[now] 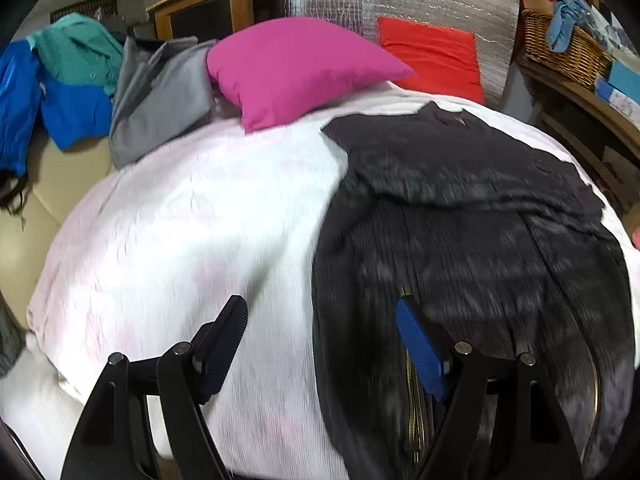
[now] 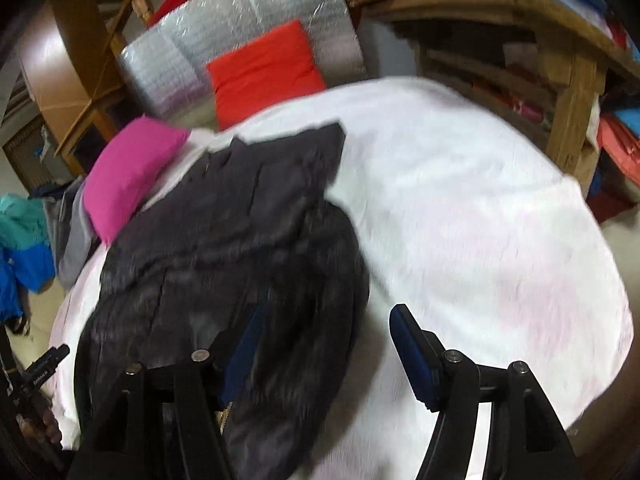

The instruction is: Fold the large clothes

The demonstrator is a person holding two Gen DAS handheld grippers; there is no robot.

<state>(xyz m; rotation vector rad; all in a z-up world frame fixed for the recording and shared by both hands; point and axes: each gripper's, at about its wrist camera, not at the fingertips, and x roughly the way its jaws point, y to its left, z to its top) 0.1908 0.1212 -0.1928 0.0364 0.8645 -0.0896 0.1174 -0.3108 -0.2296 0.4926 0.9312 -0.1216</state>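
step: mid-fold, between grabs. dark jacket lies on the white bedspread, sleeve already laid across the chest; neither tool has cloth

left gripper: jaws wide, nothing between the pads; it hangs over the jacket's left edge where dark cloth meets white

right gripper: jaws apart, empty; left finger over the jacket hem, right finger over bare bedspread

jacket place: middle of the bed, collar toward the pink pillow and red cushion, hem nearest the cameras

next move: judging by the layout, drop both tools onto the hem corners or a side edge, pinch the cloth, carry it over. padded fabric looks slippery and thick, so a deep bite is needed

left view only: heap of blue, teal and grey clothes at the bed's far left, wicker basket, gold zip at the hem

right view only: wooden shelf beside the bed, jacket's right edge and the bare bedspread past it, person's hand holding the other tool

blur: both views smeared, fine detail unreadable
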